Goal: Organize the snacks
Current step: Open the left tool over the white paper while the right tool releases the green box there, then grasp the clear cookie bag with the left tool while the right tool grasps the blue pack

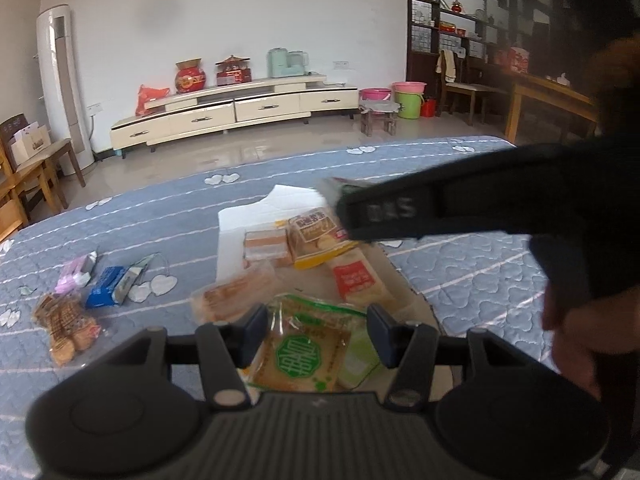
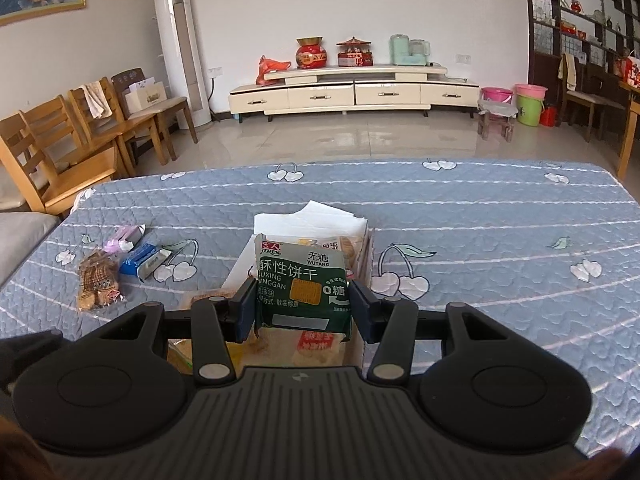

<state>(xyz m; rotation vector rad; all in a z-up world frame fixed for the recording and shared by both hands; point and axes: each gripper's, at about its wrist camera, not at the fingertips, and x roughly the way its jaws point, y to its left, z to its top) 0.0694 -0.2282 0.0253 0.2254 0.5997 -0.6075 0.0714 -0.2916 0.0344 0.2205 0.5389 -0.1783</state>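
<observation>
1. We see our right hand-held gripper [image 2: 303, 304] clamped on a dark green biscuit packet [image 2: 303, 284], one pad pressing each side edge, the packet standing upright with its printed face toward the camera.
2. The packet hangs above an open cardboard box [image 2: 366, 256] on the blue quilted counter [image 2: 500, 240]; the box's white flaps [image 2: 312, 220] stand at the packet's 12 o'clock.
3. From the left wrist view, the right hand-held gripper [image 1: 340, 204] reaches in from 3 o'clock, with the green packet's end [image 1: 340, 186] showing past its tip over the far part of the box.
4. Our left hand-held gripper [image 1: 318, 334] has a clear packet with a green round seal [image 1: 300, 360] between its fingers. The pads sit just beside the wrapper's edges, and we cannot tell whether they press on it.
5. Inside the box lie an orange-and-white wafer packet [image 1: 266, 246], a yellow biscuit packet [image 1: 320, 240], a packet with a red label [image 1: 358, 282] and a clear packet of brown cakes [image 1: 232, 298].
6. At 9 o'clock of the box, well apart from it on the counter, lie a pink packet [image 1: 74, 276], a blue packet [image 1: 106, 292] and a clear bag of brown biscuits [image 1: 64, 326].
7. A person's hand [image 1: 576, 340] grips the right tool's handle at the 3 o'clock edge.
</observation>
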